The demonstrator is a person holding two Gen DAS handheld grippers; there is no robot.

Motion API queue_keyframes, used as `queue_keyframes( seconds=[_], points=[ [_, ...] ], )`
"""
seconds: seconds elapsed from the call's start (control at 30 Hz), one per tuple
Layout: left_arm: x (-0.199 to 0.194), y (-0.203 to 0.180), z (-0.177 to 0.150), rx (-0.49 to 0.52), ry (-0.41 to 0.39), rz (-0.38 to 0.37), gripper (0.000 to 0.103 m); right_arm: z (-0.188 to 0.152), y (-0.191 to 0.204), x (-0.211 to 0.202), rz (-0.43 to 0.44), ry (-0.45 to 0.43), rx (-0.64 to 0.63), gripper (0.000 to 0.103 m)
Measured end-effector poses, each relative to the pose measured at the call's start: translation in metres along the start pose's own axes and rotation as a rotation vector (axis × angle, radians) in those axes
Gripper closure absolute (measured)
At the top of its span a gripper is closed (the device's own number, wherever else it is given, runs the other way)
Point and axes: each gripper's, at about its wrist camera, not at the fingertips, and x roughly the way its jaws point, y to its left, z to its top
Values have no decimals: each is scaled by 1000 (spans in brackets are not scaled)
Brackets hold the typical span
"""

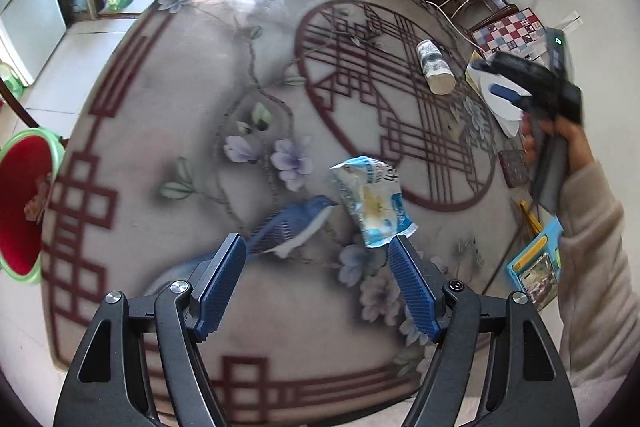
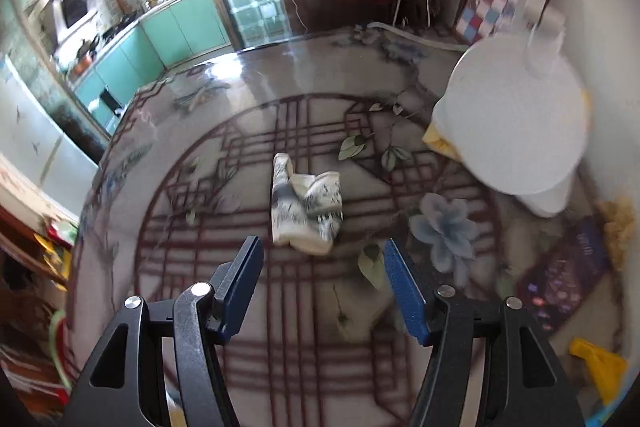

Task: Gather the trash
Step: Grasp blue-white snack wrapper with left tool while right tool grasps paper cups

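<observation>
The round worktop (image 1: 280,107), covered with a printed flower-and-bird cloth, fills both views. Off its left edge stands a red bin with a green rim (image 1: 20,203), probably where the trash belongs. A white lidded tub (image 2: 516,119) sits at the right edge. Near the middle lies a crushed paper cup (image 2: 308,205), dented and folded, just ahead of the right gripper (image 2: 324,255), whose jaws stand apart with nothing between them. The cup looks light and soft; pinching across its flattened body should hold it, though it may crumple further. Closer to the person, an empty blue-and-white snack wrapper (image 1: 372,203) lies just ahead of the left gripper (image 1: 316,251), which is also released and empty. The wrapper looks thin, slippery and featherlight, so a puffed-up fold is the best place to grip.
</observation>
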Motion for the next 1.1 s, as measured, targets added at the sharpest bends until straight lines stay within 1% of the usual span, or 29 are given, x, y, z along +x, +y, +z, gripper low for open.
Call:
queue_keyframes(
  seconds=[0.1,0.13,0.2,0.27,0.3,0.33,0.37,0.4,0.47,0.6,0.73,0.8,0.87,0.97,1.03,1.07,1.1],
  points=[
    [6,-18,2,11,6,32,29,15,-6,43,33,83,52,41],
    [7,-22,3,13,8,40,29,19,-5,57,59,114,62,41],
    [10,-29,5,11,7,57,29,22,-2,76,81,149,67,41],
    [13,-34,8,2,7,72,29,23,-1,90,67,173,68,41],
    [15,-35,10,-3,6,78,29,23,-2,93,75,174,80,42],
    [17,-37,11,-6,5,84,29,21,-3,94,92,170,93,44],
    [20,-37,13,-10,5,91,29,21,-3,93,114,156,98,52],
    [25,-40,15,-12,8,93,29,21,-2,91,134,145,92,63],
    [35,-44,19,-9,21,85,29,22,2,90,126,144,64,69],
    [68,-56,23,31,85,63,29,22,8,84,126,140,14,70],
    [100,-68,25,59,147,72,29,20,9,78,129,143,-6,70],
    [109,-73,24,58,174,71,29,19,7,73,135,148,-3,70],
    [113,-78,23,71,180,61,29,17,3,67,146,143,4,70],
    [121,-83,22,95,200,67,30,15,-2,60,150,130,16,70],
    [127,-82,21,92,224,57,43,14,-3,56,143,121,17,70],
    [129,-82,22,94,232,56,54,14,-4,53,140,115,17,70],
    [131,-81,21,98,236,60,67,13,-4,50,140,108,18,70]
  ],
)
